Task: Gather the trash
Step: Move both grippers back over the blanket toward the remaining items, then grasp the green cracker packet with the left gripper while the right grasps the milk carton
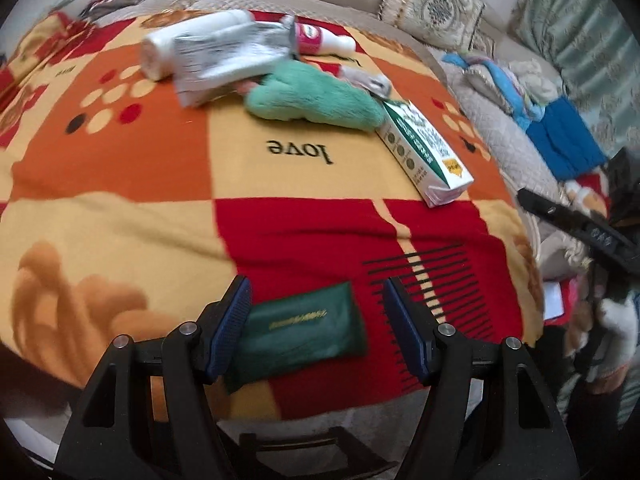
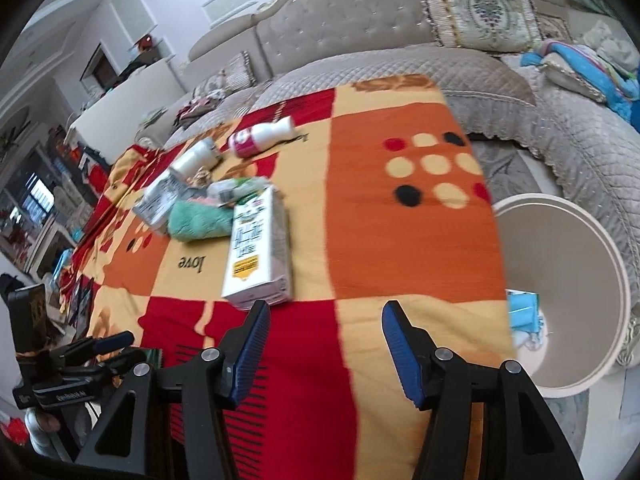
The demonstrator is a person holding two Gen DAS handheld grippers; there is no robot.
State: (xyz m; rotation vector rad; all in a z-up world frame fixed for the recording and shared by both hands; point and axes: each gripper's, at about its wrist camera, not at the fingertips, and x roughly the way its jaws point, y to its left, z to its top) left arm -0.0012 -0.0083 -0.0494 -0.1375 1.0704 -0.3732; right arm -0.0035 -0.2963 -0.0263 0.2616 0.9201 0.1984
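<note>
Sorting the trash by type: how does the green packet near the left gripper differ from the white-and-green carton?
The green packet is a flat, soft, dark green pouch with small gold lettering; the white-and-green carton is a rigid, boxy pack, mostly white with green print and a yellow patch. The packet lies between the left gripper fingers; the carton lies farther off, touching the mint cloth. Both lie flat on the blanket.

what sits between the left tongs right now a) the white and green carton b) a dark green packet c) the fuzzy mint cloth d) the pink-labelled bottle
b: in the left wrist view the dark green packet lies on the blanket between the open left tongs, while the carton, bottle and mint cloth lie farther off.
</note>
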